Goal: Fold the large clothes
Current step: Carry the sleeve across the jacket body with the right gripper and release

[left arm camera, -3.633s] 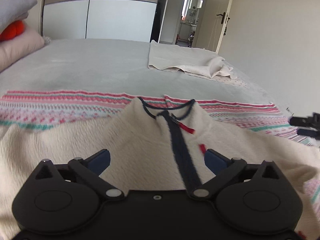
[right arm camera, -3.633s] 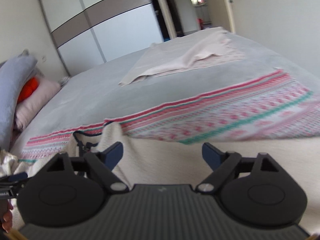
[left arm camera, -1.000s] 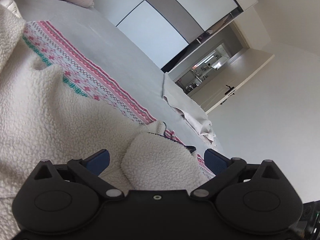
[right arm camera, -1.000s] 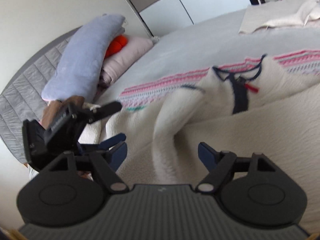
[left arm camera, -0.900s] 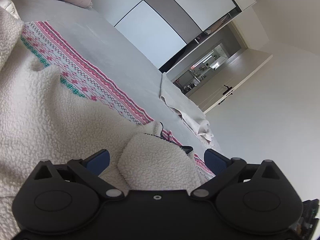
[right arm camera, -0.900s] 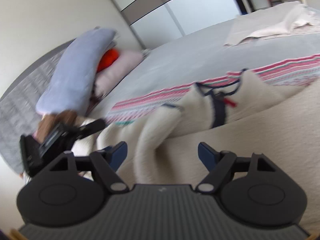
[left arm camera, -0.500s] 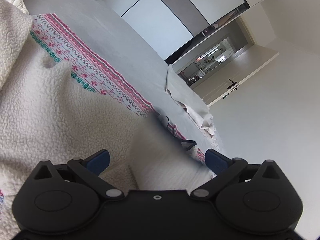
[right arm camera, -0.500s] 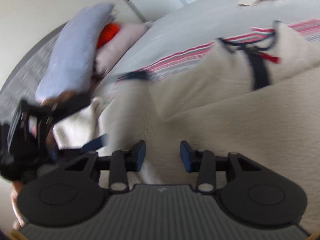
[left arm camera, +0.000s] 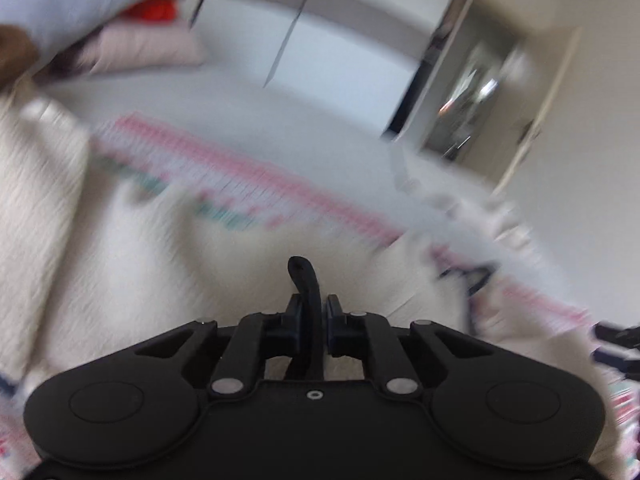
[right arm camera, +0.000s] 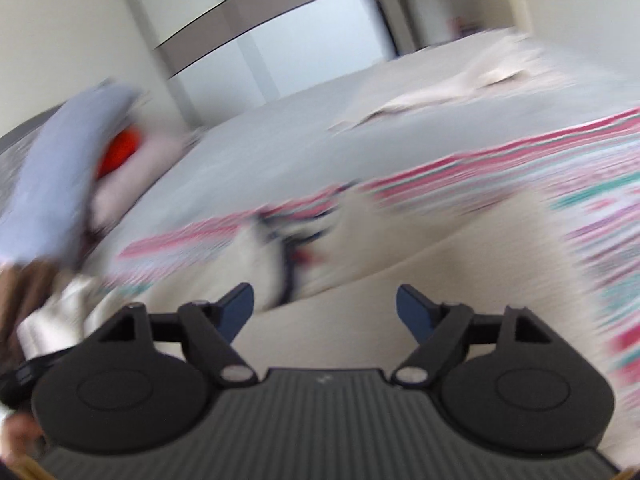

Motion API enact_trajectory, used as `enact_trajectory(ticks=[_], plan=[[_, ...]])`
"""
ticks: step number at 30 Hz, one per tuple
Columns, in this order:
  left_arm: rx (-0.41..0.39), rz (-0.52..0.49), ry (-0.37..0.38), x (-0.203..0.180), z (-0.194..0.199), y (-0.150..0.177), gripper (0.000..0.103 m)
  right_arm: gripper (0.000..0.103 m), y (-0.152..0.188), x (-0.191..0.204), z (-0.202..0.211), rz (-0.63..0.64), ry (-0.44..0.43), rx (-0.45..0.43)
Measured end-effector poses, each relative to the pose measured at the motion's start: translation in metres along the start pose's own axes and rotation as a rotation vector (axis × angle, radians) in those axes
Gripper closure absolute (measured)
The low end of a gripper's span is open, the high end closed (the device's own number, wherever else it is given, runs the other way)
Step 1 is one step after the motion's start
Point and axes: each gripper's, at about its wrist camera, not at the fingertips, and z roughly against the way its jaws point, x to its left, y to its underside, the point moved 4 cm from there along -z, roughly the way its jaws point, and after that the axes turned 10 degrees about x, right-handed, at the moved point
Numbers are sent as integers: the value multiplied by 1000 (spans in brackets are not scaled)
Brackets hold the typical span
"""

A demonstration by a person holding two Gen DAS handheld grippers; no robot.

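A cream fleece jacket with navy trim lies on the bed, blurred in both views. My left gripper is shut on a dark navy cuff edge of the jacket that sticks up between the fingers. The jacket's navy collar shows to the right. In the right wrist view the jacket lies below my right gripper, which is open and empty. The collar and zipper sit just beyond its left finger.
A pink, white and teal patterned blanket lies under the jacket on the grey bed. Pillows are stacked at the left. A folded beige cloth lies at the far end. A wardrobe and a doorway stand behind.
My left gripper has closed on the jacket's navy edge and swung level. My right gripper, nearly shut half a second ago, has opened and let go of the fleece. Both views are in fast motion.
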Motion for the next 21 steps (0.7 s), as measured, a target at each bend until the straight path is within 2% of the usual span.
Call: enact_trajectory(ticks=[2,4,5,8,10,11,12,14,15,16,17,18,19,21], plan=[[-69,-19,65,-8,12,-5,92,18,-13,-33,4,-32,122,-51],[-73,-28,41,-7,9,-5,92,18,-20,-61,-1,-82,180,-39],[-55,-16,29,-3,5,-4,92,18,-22,-71,-8,-116,170,-9],[-22,21,2,8,-5,-1,92,18,-21,-89,-33,-210,68,99],[-28,17,-3,6,-6,-2,92,31,-19,-91,-51,-247,68,118],[-39,13,8,5,-4,-2,92,64,-18,-91,-57,-252,58,122],[-54,9,21,4,-3,-2,92,83,-16,-91,-58,-252,44,116],[-122,-3,84,-1,3,-1,92,86,-19,-86,-44,-196,49,-25],[-181,-26,136,-5,9,0,92,87,-19,-84,-35,-171,69,-87],[-215,-45,151,-8,11,0,92,87,-20,-89,-30,-169,108,-133],[-235,-62,131,-10,11,1,92,87,-20,-97,-32,-180,132,-140],[-222,-85,52,-13,4,2,92,87,-20,-104,-39,-198,136,-109],[-173,-122,-52,-13,-9,3,86,87,-17,-109,-48,-199,145,-70],[-38,-188,-219,-11,-37,12,86,80,-12,-108,-56,-169,211,-47]])
